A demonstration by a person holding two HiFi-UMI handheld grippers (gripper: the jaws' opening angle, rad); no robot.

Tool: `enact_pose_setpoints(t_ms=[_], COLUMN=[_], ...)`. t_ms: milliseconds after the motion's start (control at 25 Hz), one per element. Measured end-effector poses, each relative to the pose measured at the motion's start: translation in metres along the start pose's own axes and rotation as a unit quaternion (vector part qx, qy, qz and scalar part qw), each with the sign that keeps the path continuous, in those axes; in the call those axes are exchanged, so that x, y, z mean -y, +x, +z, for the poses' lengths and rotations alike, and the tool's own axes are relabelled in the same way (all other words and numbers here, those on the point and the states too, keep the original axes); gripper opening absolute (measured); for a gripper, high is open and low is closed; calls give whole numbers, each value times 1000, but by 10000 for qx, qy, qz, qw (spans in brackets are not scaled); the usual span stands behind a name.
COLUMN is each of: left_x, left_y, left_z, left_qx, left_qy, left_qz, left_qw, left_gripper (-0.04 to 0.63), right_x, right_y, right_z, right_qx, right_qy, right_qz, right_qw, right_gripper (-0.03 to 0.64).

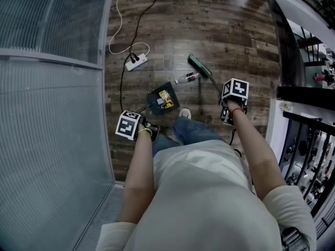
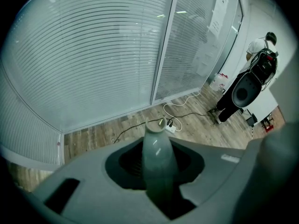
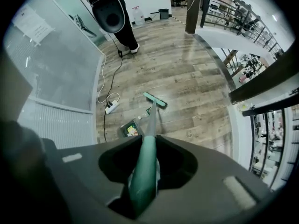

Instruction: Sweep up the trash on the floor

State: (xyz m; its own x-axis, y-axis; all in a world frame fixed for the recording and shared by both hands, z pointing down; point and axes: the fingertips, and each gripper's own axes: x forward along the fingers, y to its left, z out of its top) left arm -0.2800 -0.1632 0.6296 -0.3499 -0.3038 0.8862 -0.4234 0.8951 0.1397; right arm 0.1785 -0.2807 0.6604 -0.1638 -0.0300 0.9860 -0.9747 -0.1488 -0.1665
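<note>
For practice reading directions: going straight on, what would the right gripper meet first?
Probably the green broom head on the wood floor, at the end of the handle it grips; depth is unclear.

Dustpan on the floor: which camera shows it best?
The head view: the whole dustpan shows from above, with yellow trash inside. The right gripper view shows it small, beside the broom handle. The left gripper view shows only its grey handle.

Left claw [image 1: 148, 123], right claw [image 1: 225, 95] clamped shut, arms lowered.
</note>
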Motion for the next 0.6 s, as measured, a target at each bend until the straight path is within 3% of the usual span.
enact_pose_setpoints(t_ms=[320,600], left_x=[5,3], left_y=[2,0], left_z=[5,2], left_qx=[19,49], left_qy=[305,274], left_qz=[-51,-74], left_qw=[9995,9996], left_gripper=[94,94], right_x=[-10,-13], right_y=[9,10], right_z=[-13,-36], right_qx=[-291,-510], right_qy=[-756,-1145], right_qz=[-242,-369], right_qw=[9964,9914], right_gripper=[98,98])
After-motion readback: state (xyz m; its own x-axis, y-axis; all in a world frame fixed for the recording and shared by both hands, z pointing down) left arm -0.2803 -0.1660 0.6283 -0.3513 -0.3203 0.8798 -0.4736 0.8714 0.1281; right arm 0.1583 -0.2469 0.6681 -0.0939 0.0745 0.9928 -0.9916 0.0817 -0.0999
